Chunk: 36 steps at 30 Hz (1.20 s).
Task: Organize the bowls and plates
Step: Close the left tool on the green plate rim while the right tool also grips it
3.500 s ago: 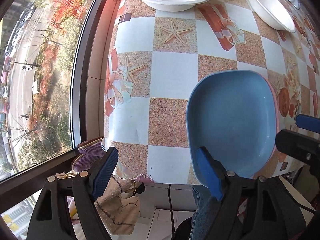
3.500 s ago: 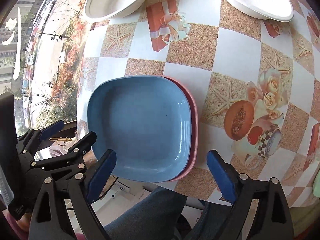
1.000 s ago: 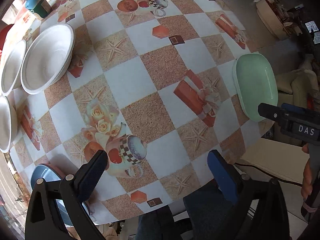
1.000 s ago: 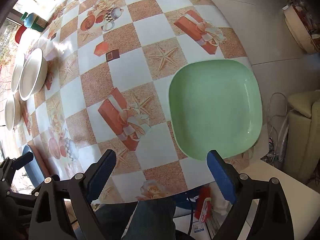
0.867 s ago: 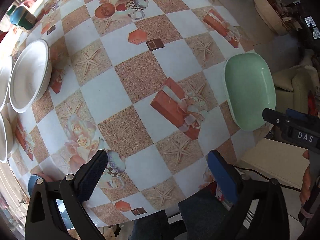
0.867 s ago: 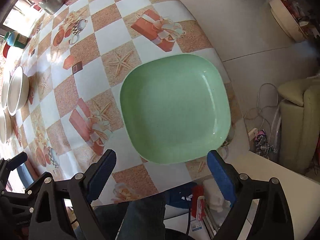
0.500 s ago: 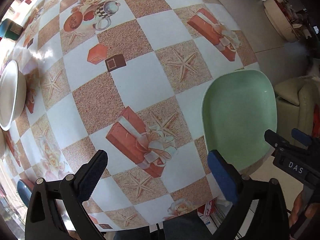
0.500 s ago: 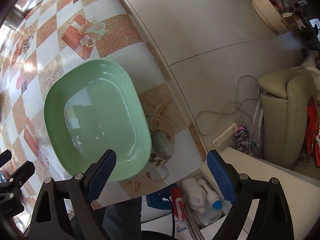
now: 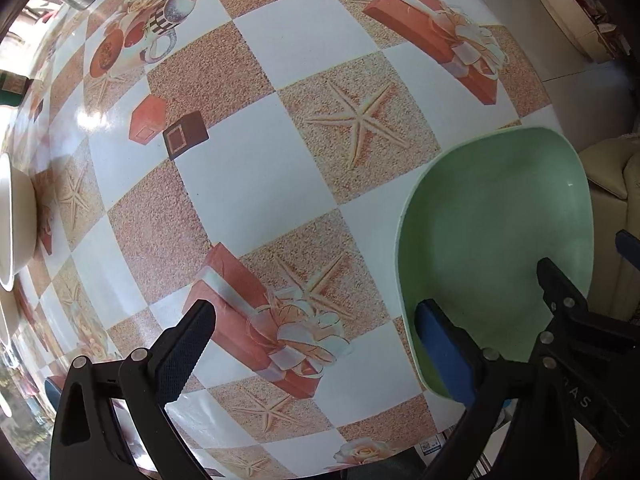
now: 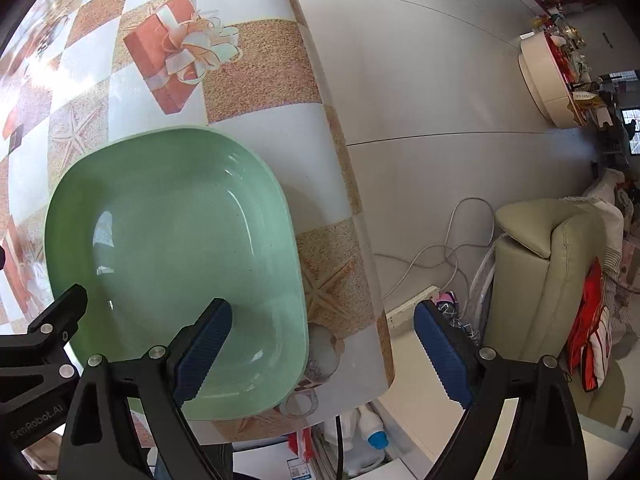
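A pale green square plate lies at the table's near right corner; it also shows in the right wrist view. My left gripper is open, its right finger over the plate's near left rim and its left finger over the tablecloth. My right gripper is open, its left finger above the plate's near part and its right finger past the table edge over the floor. A white bowl sits at the far left.
The table has a checkered cloth with starfish and gift boxes. Its right edge drops to a grey floor with cables and a power strip. A beige sofa stands to the right. Bottles sit under the table.
Both grippers have swung from the blue plate at the window side across the table to the green plate, and have closed in on it over the last second. Both stay open.
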Tool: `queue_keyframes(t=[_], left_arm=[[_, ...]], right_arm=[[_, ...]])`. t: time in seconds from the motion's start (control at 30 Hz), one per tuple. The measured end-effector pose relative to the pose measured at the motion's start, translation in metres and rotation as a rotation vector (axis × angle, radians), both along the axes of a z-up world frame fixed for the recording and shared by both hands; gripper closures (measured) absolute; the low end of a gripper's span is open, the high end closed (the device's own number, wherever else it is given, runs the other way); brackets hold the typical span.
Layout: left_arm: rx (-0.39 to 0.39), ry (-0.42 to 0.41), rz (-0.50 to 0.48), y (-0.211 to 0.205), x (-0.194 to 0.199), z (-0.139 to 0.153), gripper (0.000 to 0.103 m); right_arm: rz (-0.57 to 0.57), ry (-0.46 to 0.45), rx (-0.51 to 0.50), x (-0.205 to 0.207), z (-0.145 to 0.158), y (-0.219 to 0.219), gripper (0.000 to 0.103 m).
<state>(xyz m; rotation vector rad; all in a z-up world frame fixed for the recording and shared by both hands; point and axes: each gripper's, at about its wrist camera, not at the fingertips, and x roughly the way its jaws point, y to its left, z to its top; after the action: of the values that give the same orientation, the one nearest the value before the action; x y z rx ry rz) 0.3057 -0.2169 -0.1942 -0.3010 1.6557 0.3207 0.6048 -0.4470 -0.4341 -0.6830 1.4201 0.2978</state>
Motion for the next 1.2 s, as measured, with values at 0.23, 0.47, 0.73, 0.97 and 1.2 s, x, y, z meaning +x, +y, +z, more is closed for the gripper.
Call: queue_keyframes(t=[0.23,0.47,0.73,0.97,1.2], left_arm=[[0.017,0.012,0.007,0.018,-0.009,0.003,0.002],[0.029,0.023,0.092,0.053,-0.027,0.002,0.002],[0.047,0.025,0.203,0.089,-0.046,0.006,0.002],[0.037,0.001,0.231,0.069,-0.044,0.005,0.002],[0.044,-0.018,0.196,0.041,-0.02,-0.006,0.005]], right_arm=[[0.011,0.044,0.025,-0.021,-0.003,0.02,0.01],[0.063,0.081,0.035,-0.063,-0.01,0.061,0.01],[0.149,0.151,0.098,-0.106,-0.01,0.114,0.01],[0.079,0.222,0.166,-0.094,-0.019,0.091,0.01],[0.038,0.268,0.232,-0.068,-0.024,0.08,0.01]])
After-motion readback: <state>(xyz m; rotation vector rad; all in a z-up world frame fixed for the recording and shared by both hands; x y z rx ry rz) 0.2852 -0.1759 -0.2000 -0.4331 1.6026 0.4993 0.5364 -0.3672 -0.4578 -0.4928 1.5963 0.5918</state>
